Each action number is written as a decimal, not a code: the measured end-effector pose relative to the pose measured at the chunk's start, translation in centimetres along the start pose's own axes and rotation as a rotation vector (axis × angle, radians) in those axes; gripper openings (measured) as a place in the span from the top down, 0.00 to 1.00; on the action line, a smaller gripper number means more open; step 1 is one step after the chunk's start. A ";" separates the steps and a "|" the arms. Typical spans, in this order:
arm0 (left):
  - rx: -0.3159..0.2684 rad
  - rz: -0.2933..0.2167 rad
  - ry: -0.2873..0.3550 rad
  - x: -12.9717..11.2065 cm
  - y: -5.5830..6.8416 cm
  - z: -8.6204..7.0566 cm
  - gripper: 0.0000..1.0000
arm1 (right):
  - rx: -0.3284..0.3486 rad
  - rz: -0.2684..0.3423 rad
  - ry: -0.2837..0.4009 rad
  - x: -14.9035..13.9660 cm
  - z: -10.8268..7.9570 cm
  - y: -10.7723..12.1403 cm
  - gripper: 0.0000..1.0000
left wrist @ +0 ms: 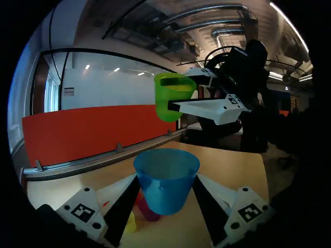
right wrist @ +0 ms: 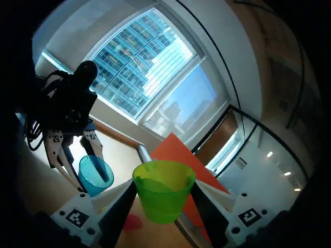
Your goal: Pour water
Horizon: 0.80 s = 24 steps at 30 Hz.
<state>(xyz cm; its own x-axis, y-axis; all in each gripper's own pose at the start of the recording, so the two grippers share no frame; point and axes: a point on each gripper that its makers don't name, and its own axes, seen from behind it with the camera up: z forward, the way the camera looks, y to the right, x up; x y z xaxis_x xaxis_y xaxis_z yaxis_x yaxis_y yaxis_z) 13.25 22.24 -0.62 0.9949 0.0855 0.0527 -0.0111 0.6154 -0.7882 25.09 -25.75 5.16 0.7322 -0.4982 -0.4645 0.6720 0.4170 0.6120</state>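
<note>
Counted. Grippers, two: left gripper (left wrist: 166, 177), right gripper (right wrist: 163, 186). Cups, four: blue cup (left wrist: 166, 188), green cup (right wrist: 164, 196), magenta cup (left wrist: 149, 211), yellow cup (left wrist: 130, 223). Table (left wrist: 231, 165), one. Orange panel (left wrist: 91, 128), one.

The left tongs (left wrist: 166, 178) have two white fingers (left wrist: 103, 198) with black inner pads (left wrist: 124, 202). Each finger carries a square black-and-white marker (left wrist: 83, 212) and small dark screws (left wrist: 96, 225). The right tongs (right wrist: 163, 184) are built alike. Seen from across the desk, each unit has a bulky black body (right wrist: 70, 107), and looped black cables (right wrist: 33, 132) hang from the left one.
</note>
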 end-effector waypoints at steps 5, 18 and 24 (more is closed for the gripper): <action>-0.007 -0.001 0.003 0.1 0.2 0.3 0.17 | 0.001 -0.059 -0.002 0.4 0.8 0.4 0.11; -0.020 -0.001 0.008 0.3 0.5 0.6 0.17 | 0.004 -0.195 -0.003 1.3 2.3 0.9 0.11; -0.023 -0.001 0.010 0.3 0.5 0.6 0.17 | -0.003 -0.258 -0.007 1.5 2.8 1.4 0.11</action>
<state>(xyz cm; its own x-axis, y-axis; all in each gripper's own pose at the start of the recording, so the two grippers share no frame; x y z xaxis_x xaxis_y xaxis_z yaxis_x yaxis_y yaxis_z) 13.45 23.04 -0.69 0.9959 0.0775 0.0474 -0.0083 0.5971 -0.8021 26.83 -28.09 7.09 0.5356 -0.5939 -0.6004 0.8368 0.2776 0.4719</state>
